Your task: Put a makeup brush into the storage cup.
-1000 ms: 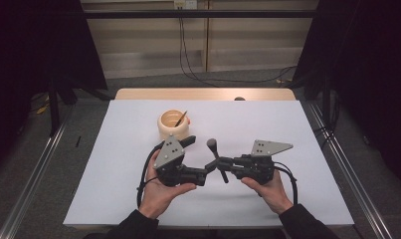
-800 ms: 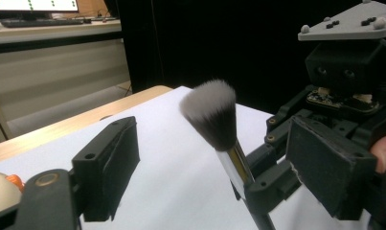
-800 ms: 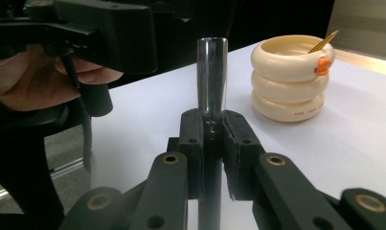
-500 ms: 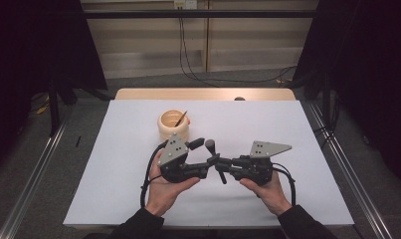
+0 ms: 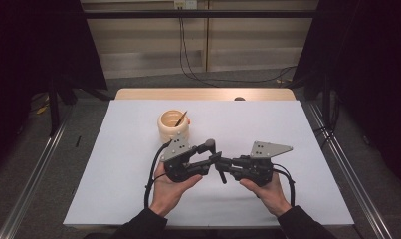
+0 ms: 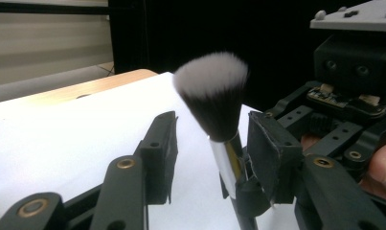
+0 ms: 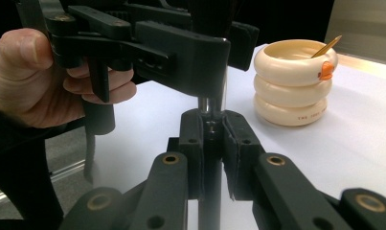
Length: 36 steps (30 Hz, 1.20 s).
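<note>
While both grippers meet low over the white table cover (image 5: 297, 134), a makeup brush (image 6: 214, 96) stands between them. The right gripper (image 7: 212, 129) has its two black jaws pressed narrowly together on the brush's dark handle, just below the shiny metal collar (image 6: 226, 163); the right gripper view looks straight up that handle from the clamping point. The left gripper (image 6: 207, 158) has its jaws spread wide. They stand on either side of the brush, one jaw well clear on the left of its own view, the other close beside the collar; whether that nearer jaw touches the brush cannot be told. The bristles are dark at the base and pale at the tip, and the brush head rises upright above the left gripper's jaws.

From the high view, the left gripper (image 5: 208, 149) and the right gripper (image 5: 221, 164) sit nose to nose near the middle of the cover, each held in a hand, the left hand (image 5: 169, 186) and the right hand (image 5: 265, 188) coming in from the bottom edge. A cream ribbed cup (image 5: 174, 125) stands on the cover behind the left gripper, apart from both, with a thin stick (image 5: 181, 118) leaning in it. In the right gripper view the cup (image 7: 292, 81) shows an orange mark near its rim.
</note>
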Each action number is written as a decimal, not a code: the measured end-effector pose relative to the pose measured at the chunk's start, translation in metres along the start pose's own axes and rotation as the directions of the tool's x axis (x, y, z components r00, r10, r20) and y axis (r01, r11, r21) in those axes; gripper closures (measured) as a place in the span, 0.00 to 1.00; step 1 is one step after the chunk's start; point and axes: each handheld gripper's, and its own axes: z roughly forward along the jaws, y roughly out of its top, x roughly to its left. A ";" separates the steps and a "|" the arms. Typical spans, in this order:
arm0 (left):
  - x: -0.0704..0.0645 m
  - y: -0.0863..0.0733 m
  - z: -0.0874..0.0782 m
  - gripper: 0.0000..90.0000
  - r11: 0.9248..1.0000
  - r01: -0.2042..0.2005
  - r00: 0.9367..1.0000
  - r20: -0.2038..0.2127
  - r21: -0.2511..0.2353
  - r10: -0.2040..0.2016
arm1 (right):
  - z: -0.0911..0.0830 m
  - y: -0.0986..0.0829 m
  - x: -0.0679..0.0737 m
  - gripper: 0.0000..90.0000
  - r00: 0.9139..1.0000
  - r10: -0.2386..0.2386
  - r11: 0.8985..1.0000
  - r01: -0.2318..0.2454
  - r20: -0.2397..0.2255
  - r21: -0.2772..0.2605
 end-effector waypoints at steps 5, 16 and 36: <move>-0.002 0.000 0.002 0.74 1.000 0.012 1.000 0.025 0.000 -0.012 | -0.001 0.000 -0.001 0.89 1.000 0.007 1.000 -0.007 0.009 -0.003; -0.003 0.002 0.003 0.85 1.000 0.027 0.998 0.054 0.011 -0.027 | -0.001 0.000 -0.001 0.89 1.000 0.005 1.000 -0.005 0.007 -0.005; 0.001 0.004 -0.004 0.86 0.999 0.036 0.998 0.053 -0.011 -0.035 | -0.004 0.000 -0.003 0.77 1.000 0.029 0.999 -0.030 -0.008 -0.041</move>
